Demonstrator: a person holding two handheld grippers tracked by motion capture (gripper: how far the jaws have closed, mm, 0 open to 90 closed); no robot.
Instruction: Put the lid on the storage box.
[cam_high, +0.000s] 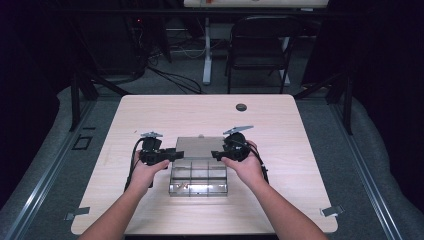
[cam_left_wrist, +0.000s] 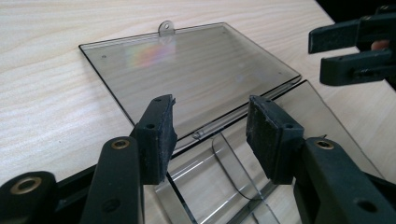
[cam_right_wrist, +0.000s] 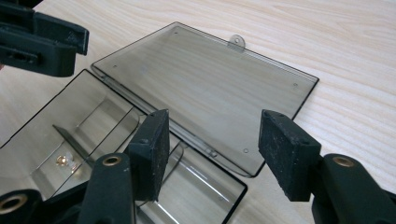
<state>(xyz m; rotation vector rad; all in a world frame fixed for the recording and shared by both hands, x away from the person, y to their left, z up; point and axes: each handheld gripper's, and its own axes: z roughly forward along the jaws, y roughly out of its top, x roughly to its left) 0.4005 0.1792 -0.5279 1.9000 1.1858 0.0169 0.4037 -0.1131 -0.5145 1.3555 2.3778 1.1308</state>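
A smoky clear plastic compartment box (cam_high: 198, 181) lies in the middle of the table, its hinged lid (cam_high: 199, 147) swung back flat on the wood behind it. My left gripper (cam_high: 176, 155) sits at the box's left side by the hinge, my right gripper (cam_high: 216, 155) at its right side, the two pointing toward each other. In the left gripper view my left gripper (cam_left_wrist: 211, 135) stands open above the hinge edge of the lid (cam_left_wrist: 187, 70), holding nothing. My right gripper (cam_right_wrist: 215, 149) is open over the lid (cam_right_wrist: 210, 79) too. A small shiny piece (cam_right_wrist: 65, 161) lies in one compartment.
The light wooden table (cam_high: 150, 115) has bare room all round the box. A small black disc (cam_high: 241, 107) rests near its far edge. A black folding chair (cam_high: 260, 45) and cables stand on the floor beyond.
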